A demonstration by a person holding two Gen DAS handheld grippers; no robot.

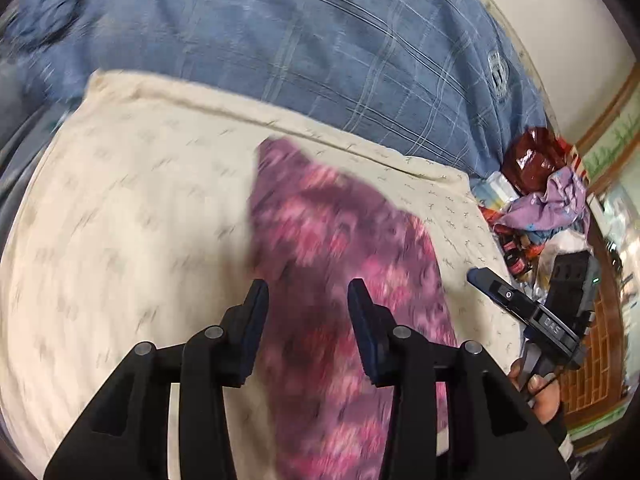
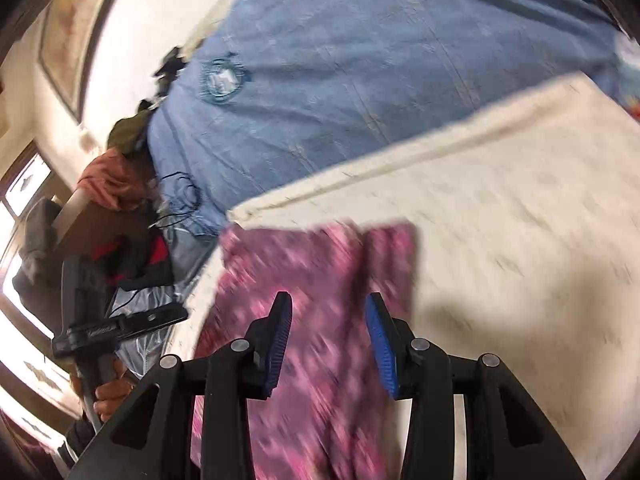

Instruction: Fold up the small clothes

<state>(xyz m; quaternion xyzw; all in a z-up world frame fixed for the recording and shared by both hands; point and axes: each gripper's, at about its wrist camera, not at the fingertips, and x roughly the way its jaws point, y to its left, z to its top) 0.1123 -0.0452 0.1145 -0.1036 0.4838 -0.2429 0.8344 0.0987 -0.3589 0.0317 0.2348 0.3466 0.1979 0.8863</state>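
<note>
A small pink and purple patterned garment [image 1: 340, 280] lies flat on a cream patterned cloth [image 1: 140, 208]; both views are motion-blurred. My left gripper [image 1: 308, 292] is open and empty, held above the garment's left part. My right gripper [image 2: 328, 304] is open and empty above the same garment [image 2: 312, 272], whose far edge lies just ahead of the fingers. The right gripper also shows in the left wrist view [image 1: 520, 304] beyond the cloth's right edge, and the left gripper shows in the right wrist view [image 2: 120, 324] at the left.
A blue checked bedsheet [image 1: 320, 40] covers the bed behind the cream cloth [image 2: 500, 200]. A heap of clothes and bags [image 1: 540, 200] sits at the right bedside. Red and dark items [image 2: 132, 256] and a window lie at the left.
</note>
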